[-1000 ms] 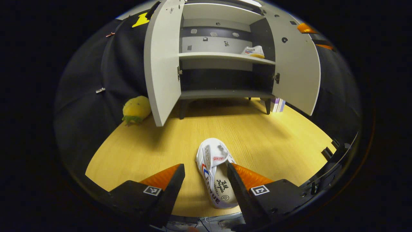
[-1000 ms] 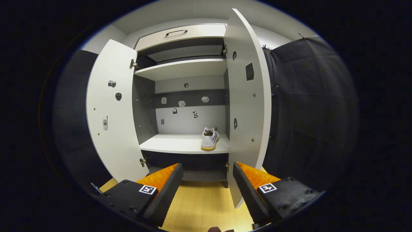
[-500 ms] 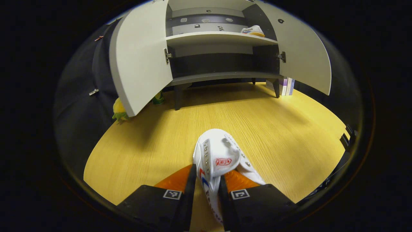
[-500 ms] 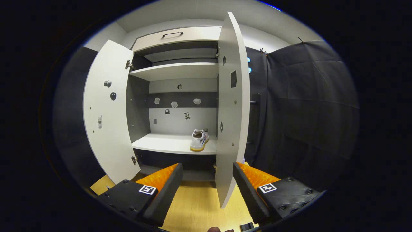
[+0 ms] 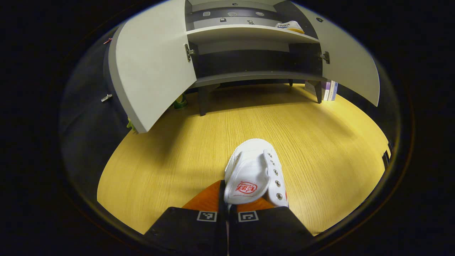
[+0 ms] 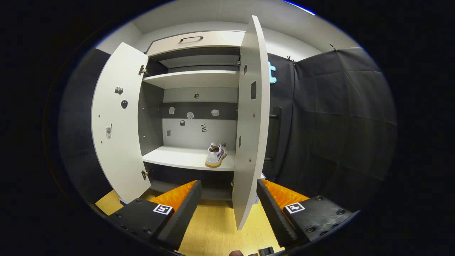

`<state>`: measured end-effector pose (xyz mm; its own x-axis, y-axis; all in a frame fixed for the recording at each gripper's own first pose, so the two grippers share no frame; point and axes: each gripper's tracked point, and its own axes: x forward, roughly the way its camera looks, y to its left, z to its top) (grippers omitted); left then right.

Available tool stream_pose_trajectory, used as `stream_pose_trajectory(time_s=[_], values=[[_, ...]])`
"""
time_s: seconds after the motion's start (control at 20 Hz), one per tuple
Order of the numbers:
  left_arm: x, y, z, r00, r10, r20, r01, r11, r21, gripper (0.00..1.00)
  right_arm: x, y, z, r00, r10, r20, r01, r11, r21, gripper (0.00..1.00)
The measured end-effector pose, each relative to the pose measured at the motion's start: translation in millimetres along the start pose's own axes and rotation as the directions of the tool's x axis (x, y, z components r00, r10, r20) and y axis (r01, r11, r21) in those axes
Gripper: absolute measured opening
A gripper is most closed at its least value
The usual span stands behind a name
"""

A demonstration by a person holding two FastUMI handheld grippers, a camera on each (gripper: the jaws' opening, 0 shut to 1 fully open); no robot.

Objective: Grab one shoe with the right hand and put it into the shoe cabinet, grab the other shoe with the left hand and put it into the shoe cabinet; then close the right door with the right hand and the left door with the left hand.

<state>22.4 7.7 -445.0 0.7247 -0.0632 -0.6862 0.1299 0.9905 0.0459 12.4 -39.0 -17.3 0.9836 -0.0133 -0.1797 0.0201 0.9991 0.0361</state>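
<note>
Two claws are at work here. The left claw is pinched nearly shut on a white shoe, both fingers pressed against the rear of it, toe pointing away from the claw. Under and around it lies the yellow wooden bench; whether the shoe touches the wood or is just off it I cannot tell. Farther ahead of this claw stands the cabinet, both doors swung out, the left door nearer and to the claw's left, the right door off to its right. Some books lean by the cabinet's right leg, and a bit of something green peeks out beyond the left door.

The right claw is spread wide and grips nothing. Just ahead of it, between the fingers, hangs the lower edge of the right door, seen almost edge-on. Past that, on the white shelf ahead and slightly left, sits the other shoe, heel toward the claw, near the shelf's right end. The left door stands open to the far left, and a drawer sits closed above.
</note>
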Motion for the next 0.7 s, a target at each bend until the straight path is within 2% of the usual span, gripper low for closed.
stream_pose_trajectory(time_s=[0.15, 0.35, 0.55, 0.7], values=[[-9.5, -1.2, 9.8, 1.0, -0.022, -0.023, 0.02, 0.996, -0.084, 0.06, 0.8, -4.0, 4.9, 1.0, -0.001, 0.014, 0.001, 1.0, 0.003, 0.98], [-50.7, -5.3, 46.2, 0.999, 0.011, 0.034, -0.008, 0.996, -0.088, 0.06, -0.3, -14.9, 14.0, 0.999, -0.009, 0.037, 0.009, 1.0, 0.008, 0.98], [-87.9, -17.4, 110.1, 0.995, 0.032, 0.098, -0.016, 0.988, -0.155, 0.06, -1.7, -29.5, 22.4, 0.998, -0.02, 0.061, 0.019, 1.0, 0.017, 0.98], [-110.3, -23.9, 182.3, 0.985, 0.046, 0.169, -0.012, 0.98, -0.199, 0.06, -2.0, -39.0, 24.8, 0.998, -0.024, 0.064, 0.023, 0.999, 0.024, 0.98]])
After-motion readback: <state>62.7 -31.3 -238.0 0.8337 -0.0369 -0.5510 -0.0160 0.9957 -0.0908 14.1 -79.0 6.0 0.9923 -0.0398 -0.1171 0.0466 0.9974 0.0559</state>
